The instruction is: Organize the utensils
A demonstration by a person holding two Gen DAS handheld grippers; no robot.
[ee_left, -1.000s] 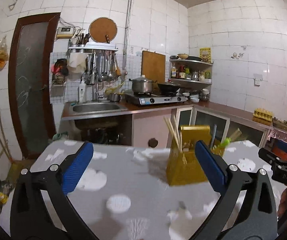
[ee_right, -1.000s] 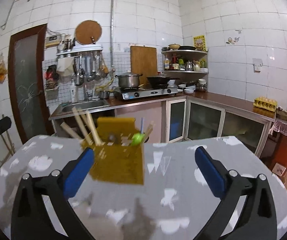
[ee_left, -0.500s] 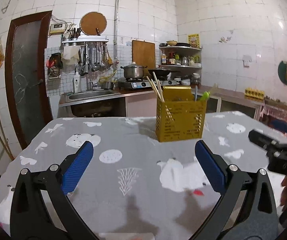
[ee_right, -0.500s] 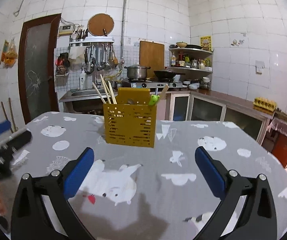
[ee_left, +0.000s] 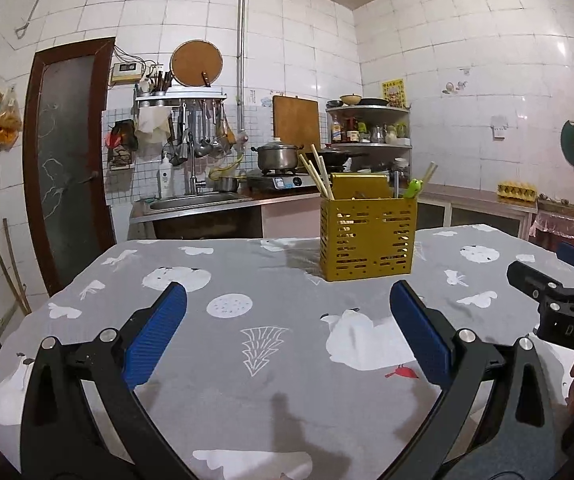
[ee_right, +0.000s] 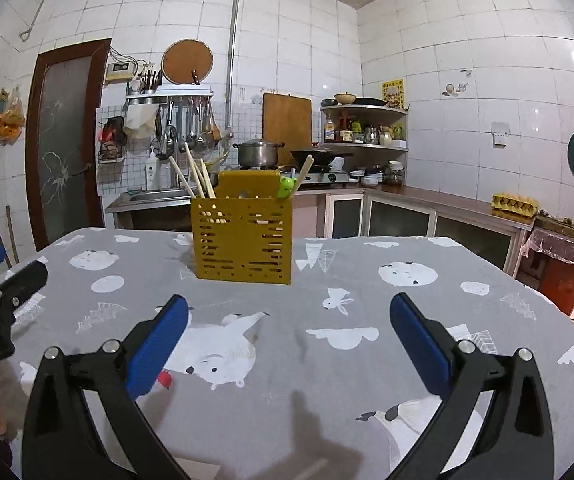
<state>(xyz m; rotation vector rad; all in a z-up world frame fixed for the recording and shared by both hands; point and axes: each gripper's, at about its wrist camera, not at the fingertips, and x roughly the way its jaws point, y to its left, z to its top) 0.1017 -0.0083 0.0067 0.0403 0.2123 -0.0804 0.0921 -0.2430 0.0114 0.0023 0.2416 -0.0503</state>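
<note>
Left tool (ee_left: 287, 310) spread wide and empty above the bench (ee_left: 247, 400).
Straight ahead, well apart: yellow slotted utensil holder (ee_left: 368, 239) upright on the grey printed cloth, with chopsticks (ee_left: 317, 176) leaning left and a green frog-topped utensil (ee_left: 414, 187) at its right corner. At the right edge, the right tool (ee_left: 555, 292), only partly seen.

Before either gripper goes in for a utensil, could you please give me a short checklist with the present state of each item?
1. Left gripper open and empty: ok.
2. Right gripper open and empty: ok.
3. Yellow holder upright on the table: ok.
4. Chopsticks stick out above the rim, graspable: ok.
5. Path from both grippers to the holder free of objects: ok.
6. Which utensils lie deeper inside the holder: cannot tell.
</note>
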